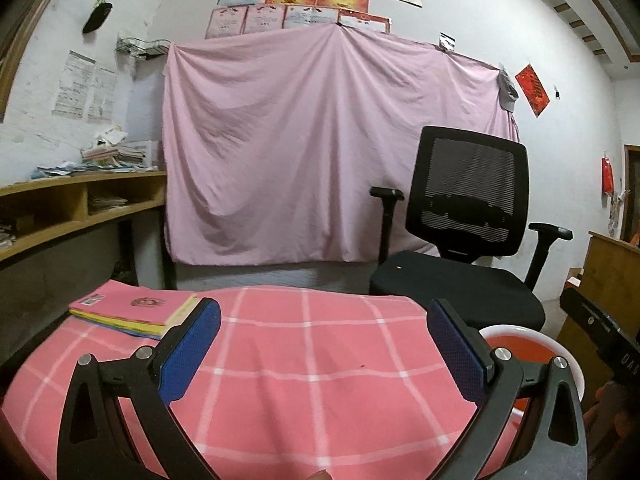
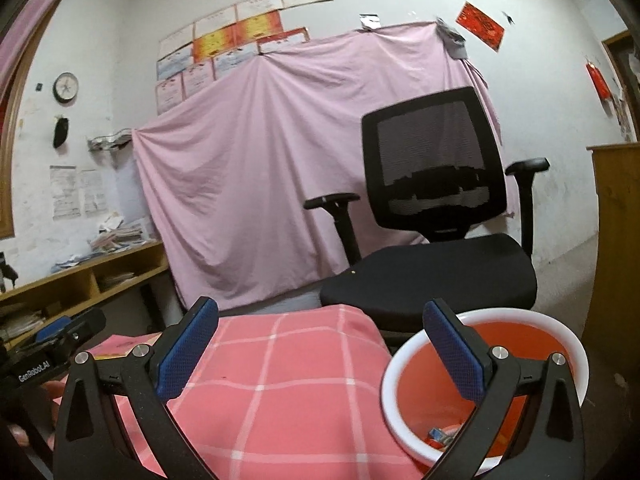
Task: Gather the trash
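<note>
Apparently little is left to collect. Left gripper [image 1: 320, 354] spread wide, nothing between the blue pads; right gripper [image 2: 318, 354] likewise wide apart and empty. Both hang over the pink checked tablecloth [image 1: 304, 376], which shows no loose trash. Trash bin [image 2: 532, 320], red inside with a white rim, stands at the table's right edge; small wrapper scraps [image 2: 438, 436] lie at its bottom. Stack of notebooks [image 1: 132, 312] far left on the cloth. Black office chair [image 2: 432, 208] behind. Judgement: such wrappers are light, thin, crushable, probably slick; pinch at a raised crumple, not a flat edge.
</note>
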